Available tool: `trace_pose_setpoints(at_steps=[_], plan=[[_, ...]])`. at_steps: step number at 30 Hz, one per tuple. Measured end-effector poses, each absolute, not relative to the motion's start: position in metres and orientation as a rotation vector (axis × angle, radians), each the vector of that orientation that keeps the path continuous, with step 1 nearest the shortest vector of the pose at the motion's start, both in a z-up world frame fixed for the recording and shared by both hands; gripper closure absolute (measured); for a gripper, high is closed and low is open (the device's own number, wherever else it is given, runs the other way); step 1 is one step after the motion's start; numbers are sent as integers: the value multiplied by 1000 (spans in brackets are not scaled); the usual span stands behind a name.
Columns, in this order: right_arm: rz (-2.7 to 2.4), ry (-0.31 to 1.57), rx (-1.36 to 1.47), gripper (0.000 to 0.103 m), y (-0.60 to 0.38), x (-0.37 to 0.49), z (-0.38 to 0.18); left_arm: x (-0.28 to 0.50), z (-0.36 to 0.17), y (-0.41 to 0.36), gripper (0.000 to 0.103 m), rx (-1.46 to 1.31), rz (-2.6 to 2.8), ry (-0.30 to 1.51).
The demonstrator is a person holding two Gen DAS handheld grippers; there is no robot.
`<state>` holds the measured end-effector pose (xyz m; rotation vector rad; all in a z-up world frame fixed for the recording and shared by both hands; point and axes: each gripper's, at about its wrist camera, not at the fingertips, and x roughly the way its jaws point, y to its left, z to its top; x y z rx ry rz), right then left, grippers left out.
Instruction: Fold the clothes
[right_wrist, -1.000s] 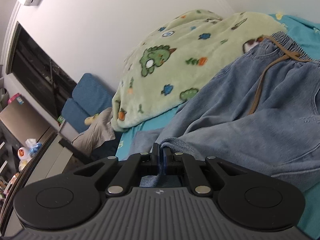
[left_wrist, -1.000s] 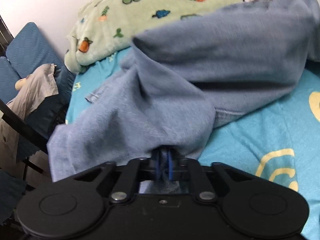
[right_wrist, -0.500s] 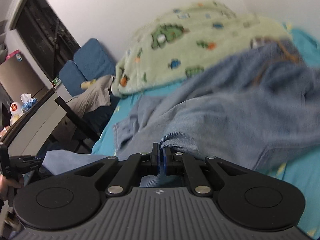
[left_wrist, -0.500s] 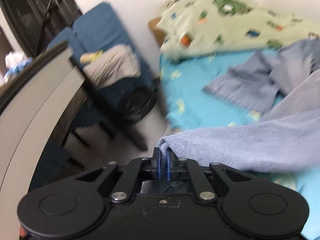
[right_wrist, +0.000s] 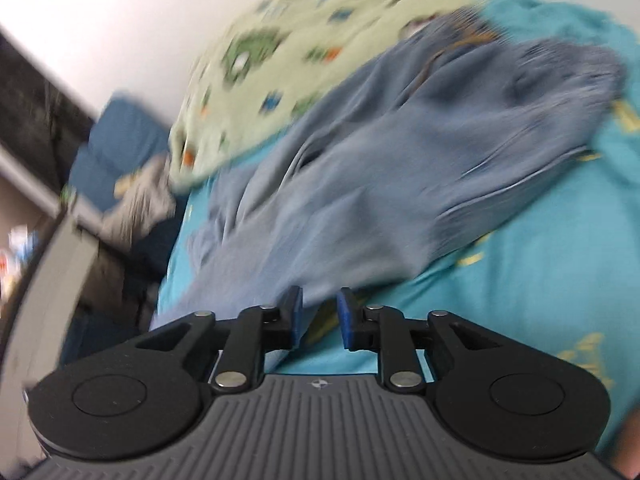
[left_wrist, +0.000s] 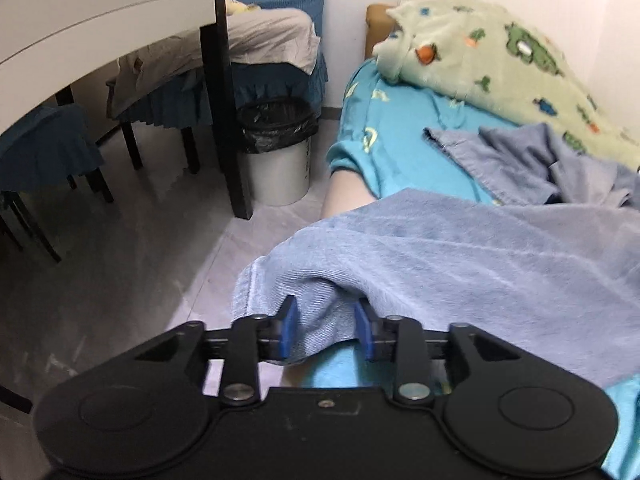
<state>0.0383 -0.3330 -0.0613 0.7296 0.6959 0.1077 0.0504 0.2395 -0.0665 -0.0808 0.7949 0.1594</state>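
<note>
- Your left claw (left_wrist: 325,328) is opening: its blue pads stand apart, with a bunched hem of the blue trousers (left_wrist: 460,276) loose between them, not pinched.
- Your right claw (right_wrist: 319,316) is opening too. The trouser edge lies just at its left pad (right_wrist: 295,314); the view is blurred, but nothing looks clamped.
- The trousers lie spread on the bed (left_wrist: 404,136), on the turquoise sheet; the near end droops over the bed's edge toward the floor, and the far end reaches up to the dinosaur blanket (left_wrist: 492,52).
- Expect soft, limp cloth with some weight, like light denim. It will sag and drag rather than hold a line, and a loose overhang may slide off the mattress.
- Take it by the firmer parts, I'd say: the stitched hem of a leg or the gathered waistband (right_wrist: 560,68), one claw to each corner, so the layers stay together.
- Pinch through both layers; a single layer would likely let the leg open up.
</note>
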Motion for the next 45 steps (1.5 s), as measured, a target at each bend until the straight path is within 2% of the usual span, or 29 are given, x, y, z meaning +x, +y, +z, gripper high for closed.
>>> trace_pose_setpoints(at_steps=[1, 3, 4, 10, 14, 18, 29, 35, 37, 41, 45], plan=[[79, 665, 752, 78, -346, 35, -57, 46, -62, 237, 66, -89, 161, 783], [9, 605, 773, 67, -372, 32, -49, 39, -50, 230, 62, -93, 146, 750], [-28, 579, 781, 64, -384, 33, -46, 36, -43, 224, 55, -90, 130, 727], [-180, 494, 924, 59, -446, 44, -56, 41, -10, 185, 45, -74, 99, 649], [-233, 539, 960, 57, -474, 71, -77, 52, 5, 145, 44, -64, 45, 624], [-257, 572, 971, 44, -492, 91, -100, 68, 16, 97, 44, -134, -52, 622], [-356, 635, 988, 42, -515, 115, -143, 121, -9, -40, 44, -178, -151, 691], [-407, 636, 890, 48, -519, 136, -154, 138, -38, -60, 44, -146, -129, 716], [-420, 623, 869, 54, -522, 143, -157, 144, -44, -58, 44, -152, -121, 720], [-448, 596, 829, 82, -518, 150, -151, 155, -57, -53, 44, -149, -115, 726], [-448, 486, 736, 89, -499, 148, -115, 158, -64, -48, 44, -146, -121, 744]])
